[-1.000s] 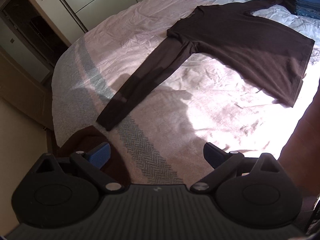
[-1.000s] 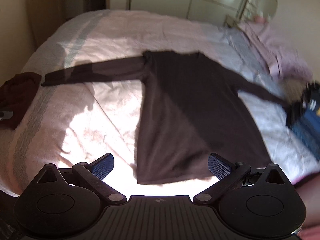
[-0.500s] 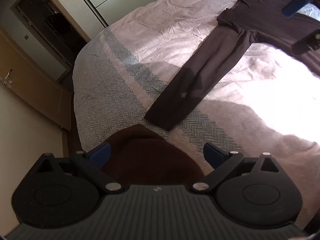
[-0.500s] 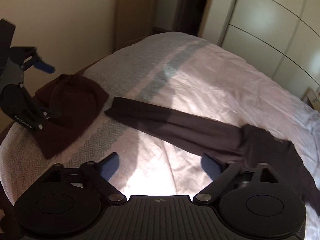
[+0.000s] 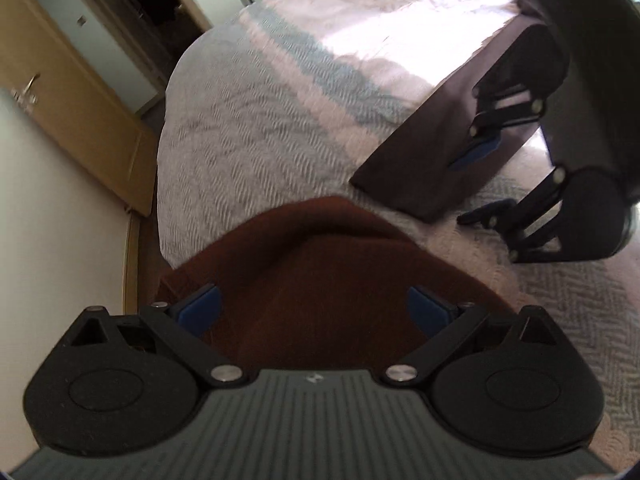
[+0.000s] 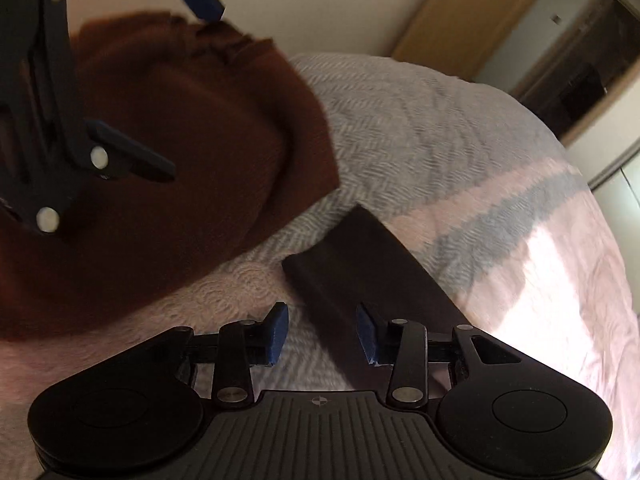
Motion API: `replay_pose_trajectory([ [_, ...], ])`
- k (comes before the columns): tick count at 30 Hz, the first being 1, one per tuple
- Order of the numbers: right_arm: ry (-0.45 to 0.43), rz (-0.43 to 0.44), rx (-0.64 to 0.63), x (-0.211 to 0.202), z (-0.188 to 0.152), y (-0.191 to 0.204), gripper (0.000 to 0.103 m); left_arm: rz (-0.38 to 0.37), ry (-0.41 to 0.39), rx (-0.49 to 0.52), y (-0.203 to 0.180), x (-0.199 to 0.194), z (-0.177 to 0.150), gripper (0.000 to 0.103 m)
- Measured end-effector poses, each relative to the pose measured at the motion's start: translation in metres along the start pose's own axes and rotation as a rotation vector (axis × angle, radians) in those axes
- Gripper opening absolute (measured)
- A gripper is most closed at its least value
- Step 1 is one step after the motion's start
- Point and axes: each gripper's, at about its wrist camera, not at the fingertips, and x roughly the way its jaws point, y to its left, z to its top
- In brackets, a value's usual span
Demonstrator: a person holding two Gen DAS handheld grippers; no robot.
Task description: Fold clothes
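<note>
Both hand-held grippers have swung away from the spread shirt body toward the foot corner of the bed [image 5: 224, 128] since a second ago, and the sleeve [image 6: 360, 264] cuff now fills the right view.

That dark sleeve lies flat on the bed, its long axis running from the cuff back under the right hand-held gripper [image 6: 322, 330] toward the unseen shirt body. The right one is by far the nearer: its jaws stand partly apart, straddling the sleeve's left edge just behind the cuff, gripping nothing that I can see. In the left view it [image 5: 474, 184] hangs over the same cuff [image 5: 424, 176].

The left hand-held gripper [image 5: 316, 308] is spread wide over a brown garment [image 5: 316, 276] lying just beside the cuff.

Any grasp on the sleeve falls to the right, closing across its width.
</note>
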Motion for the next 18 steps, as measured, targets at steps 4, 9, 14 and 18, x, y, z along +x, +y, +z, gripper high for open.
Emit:
replay_pose_trajectory([
  [4, -0.007, -0.007, -0.03, 0.022, -0.002, -0.003, 0.003, 0.001, 0.025, -0.03, -0.002, 0.003, -0.006, 0.098],
  [9, -0.103, 0.008, 0.092, 0.002, 0.002, -0.035, 0.003, 0.016, 0.02, 0.01, -0.014, -0.009, 0.001, 0.098],
  [14, -0.29, 0.018, 0.301, -0.047, -0.002, -0.109, 0.003, -0.006, -0.024, 0.075, -0.041, -0.023, 0.031, 0.098],
  [18, -0.496, -0.072, 0.547, -0.119, -0.06, -0.203, 0.003, -0.036, -0.071, 0.11, -0.074, -0.033, 0.071, 0.098],
])
